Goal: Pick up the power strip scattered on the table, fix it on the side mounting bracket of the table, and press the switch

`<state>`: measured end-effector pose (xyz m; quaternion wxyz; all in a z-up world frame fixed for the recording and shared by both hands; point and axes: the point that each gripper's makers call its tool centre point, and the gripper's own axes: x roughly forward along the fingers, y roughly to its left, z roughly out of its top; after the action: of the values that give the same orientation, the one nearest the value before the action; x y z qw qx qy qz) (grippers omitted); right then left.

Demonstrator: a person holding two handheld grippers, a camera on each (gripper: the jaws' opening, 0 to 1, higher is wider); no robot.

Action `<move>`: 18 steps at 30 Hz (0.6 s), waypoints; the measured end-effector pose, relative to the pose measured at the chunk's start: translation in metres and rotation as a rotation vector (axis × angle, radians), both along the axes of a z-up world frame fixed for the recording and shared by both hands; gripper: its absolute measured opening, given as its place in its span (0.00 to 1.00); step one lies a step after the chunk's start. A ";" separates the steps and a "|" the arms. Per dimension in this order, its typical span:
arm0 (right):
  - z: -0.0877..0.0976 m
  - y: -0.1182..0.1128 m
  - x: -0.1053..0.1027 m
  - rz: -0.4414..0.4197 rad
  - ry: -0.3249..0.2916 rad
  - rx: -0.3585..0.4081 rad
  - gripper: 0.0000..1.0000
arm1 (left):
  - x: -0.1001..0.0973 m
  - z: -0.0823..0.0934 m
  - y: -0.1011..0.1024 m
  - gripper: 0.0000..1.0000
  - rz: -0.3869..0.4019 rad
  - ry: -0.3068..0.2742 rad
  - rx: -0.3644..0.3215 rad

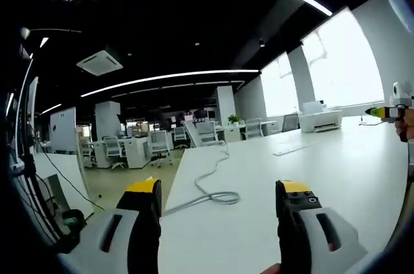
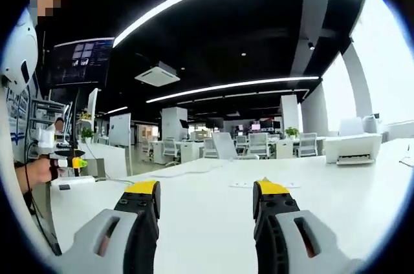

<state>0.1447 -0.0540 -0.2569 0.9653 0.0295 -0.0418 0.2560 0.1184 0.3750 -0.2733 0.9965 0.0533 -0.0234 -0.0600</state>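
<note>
In the left gripper view my left gripper (image 1: 218,187) hangs open over the white table (image 1: 336,177), with nothing between its yellow-tipped jaws. A grey cable (image 1: 217,195) loops on the table just ahead of it. My right gripper (image 2: 206,187) is open too and holds nothing. In the right gripper view a hand holds the left gripper (image 2: 66,157) at the far left, above a white oblong block (image 2: 72,183) that may be the power strip. The right gripper (image 1: 387,112) peeks in at the right edge of the left gripper view.
A thin flat white strip (image 1: 291,150) (image 2: 265,185) lies mid-table. A white printer (image 1: 321,119) (image 2: 352,148) stands at the far end. The table's left edge (image 1: 169,183) drops to an aisle with office chairs and desks (image 1: 139,148) beyond.
</note>
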 end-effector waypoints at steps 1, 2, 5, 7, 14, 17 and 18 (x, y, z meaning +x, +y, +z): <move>0.003 0.003 -0.001 0.016 0.003 0.045 0.54 | 0.000 0.000 0.000 0.76 0.001 0.000 0.002; 0.006 0.002 -0.001 0.020 -0.006 0.057 0.53 | 0.000 0.000 0.001 0.76 0.002 0.000 0.004; 0.006 0.003 0.004 0.021 -0.008 0.042 0.53 | 0.001 -0.003 0.001 0.76 0.004 0.004 0.004; 0.006 0.003 0.005 0.020 -0.005 0.038 0.53 | 0.002 -0.005 0.000 0.76 0.001 0.010 0.000; 0.005 0.003 0.006 0.025 -0.005 0.036 0.53 | 0.003 -0.004 0.002 0.76 0.007 0.003 -0.007; 0.004 0.003 0.007 0.025 0.000 0.039 0.53 | 0.003 -0.005 0.002 0.76 0.006 0.003 -0.010; 0.005 0.003 0.007 0.025 -0.001 0.038 0.53 | 0.003 -0.005 0.002 0.76 0.004 0.004 -0.010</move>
<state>0.1516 -0.0507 -0.2524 0.9612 0.0482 -0.0469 0.2674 0.1218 0.3768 -0.2783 0.9969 0.0481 -0.0217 -0.0578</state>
